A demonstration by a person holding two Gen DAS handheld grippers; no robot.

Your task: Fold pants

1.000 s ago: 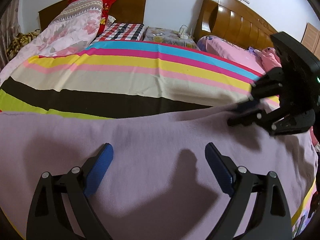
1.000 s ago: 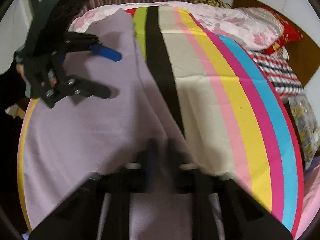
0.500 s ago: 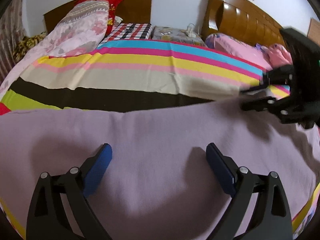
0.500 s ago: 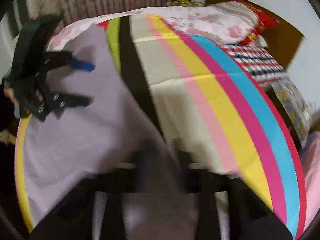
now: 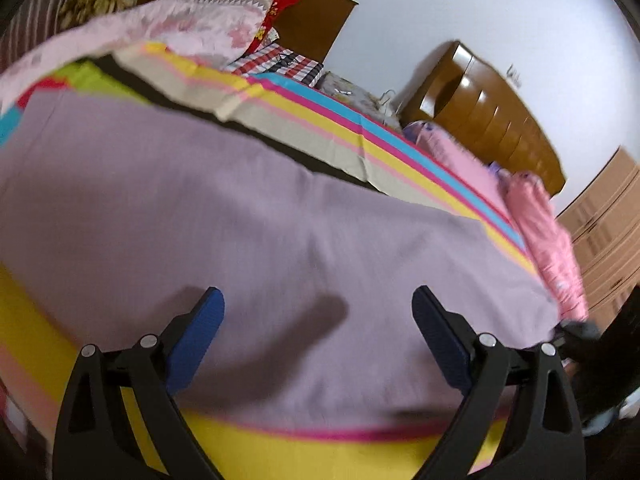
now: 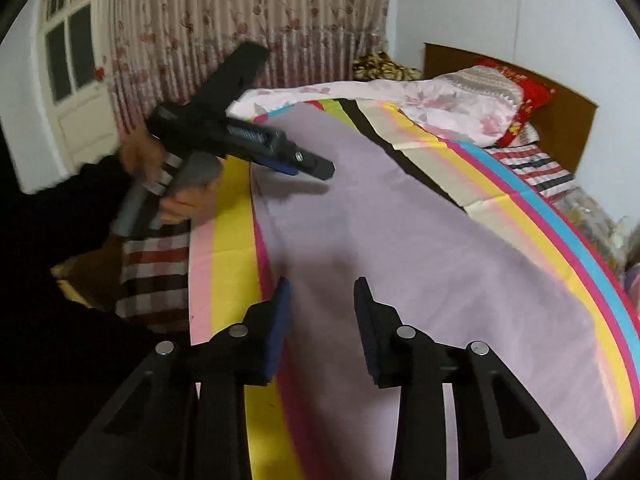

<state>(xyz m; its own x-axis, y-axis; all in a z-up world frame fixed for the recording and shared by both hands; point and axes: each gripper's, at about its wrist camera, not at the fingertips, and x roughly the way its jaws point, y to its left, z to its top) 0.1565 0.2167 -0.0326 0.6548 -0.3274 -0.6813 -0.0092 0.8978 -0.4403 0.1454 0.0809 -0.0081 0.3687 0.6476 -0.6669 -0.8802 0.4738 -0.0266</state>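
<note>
While the lilac pants point(image 5: 280, 220) lie spread flat on the striped bed sheet point(image 5: 420, 164), the left tool point(image 5: 318, 320) hangs above them with its blue pads wide apart and nothing between. The right tool point(image 6: 322, 312), over the pants' near edge, is narrowing its jaws on empty air. A hand point(image 6: 188, 204) grips the left tool's handle.

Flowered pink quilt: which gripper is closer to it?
Left. The left gripper hovers over the purple pants beside the flowered quilt; the right gripper, jaws closing empty, is at the pants' opposite end.
</note>
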